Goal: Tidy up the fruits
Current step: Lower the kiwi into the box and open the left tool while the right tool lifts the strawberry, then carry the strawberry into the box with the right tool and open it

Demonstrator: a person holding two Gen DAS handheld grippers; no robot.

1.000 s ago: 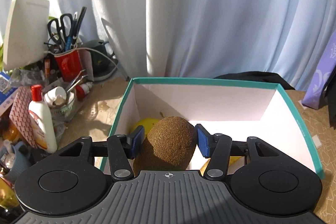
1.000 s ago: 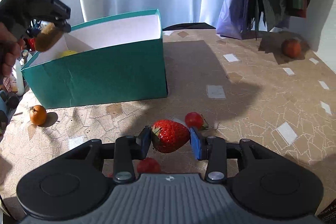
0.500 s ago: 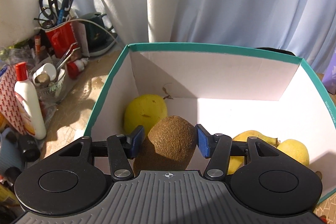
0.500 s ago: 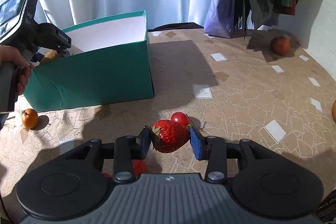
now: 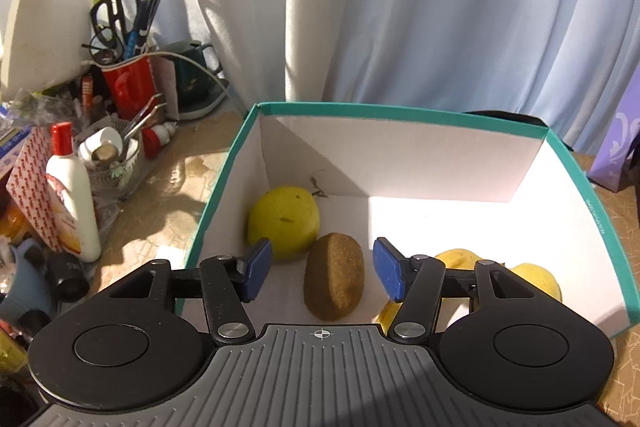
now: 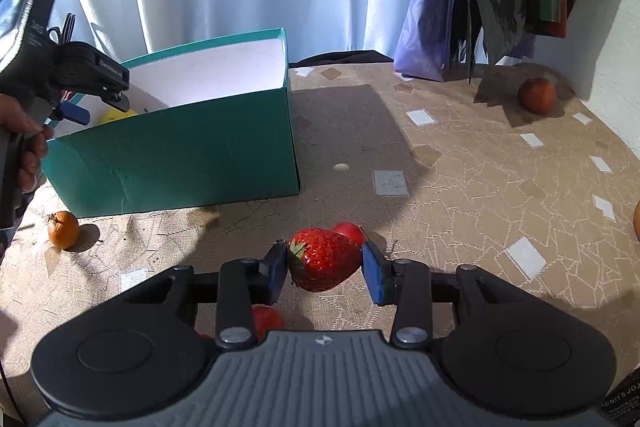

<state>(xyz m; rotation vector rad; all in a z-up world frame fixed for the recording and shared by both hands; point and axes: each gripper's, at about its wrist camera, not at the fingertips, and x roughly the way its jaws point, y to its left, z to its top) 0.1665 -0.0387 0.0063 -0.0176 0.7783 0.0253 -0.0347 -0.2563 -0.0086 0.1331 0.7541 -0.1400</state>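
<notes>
A: Where is the kiwi (image 5: 334, 277)?

B: On the white floor of the teal box (image 5: 400, 107), just beside a round yellow fruit (image 5: 283, 221) at the left wall. It lies between the blue pads of the left claw (image 5: 322, 269), but neither pad touches it; there is a clear gap on both sides, and the jaws are opening.

A: Anything else in the box?

B: More yellow fruit at the near right, partly hidden behind the claw's right finger.

A: And the right claw (image 6: 326, 267)?

B: Narrowly parted and clamped on a strawberry (image 6: 322, 259), with a pad pressed on each flank. It hangs above the patterned counter (image 6: 480, 167), in front of the box.

A: What lies loose on the counter?

B: A small red fruit (image 6: 350, 231) just behind the strawberry, another red one (image 6: 266, 321) under the left finger, a little orange fruit (image 6: 64, 229) near the box's front left corner, and a reddish round fruit (image 6: 537, 95) far off to the right, by the hanging bags.

A: Can you see the person?

B: Only a hand (image 6: 24, 143) at the left edge of the right wrist view, gripping the left claw's handle over the box.
</notes>
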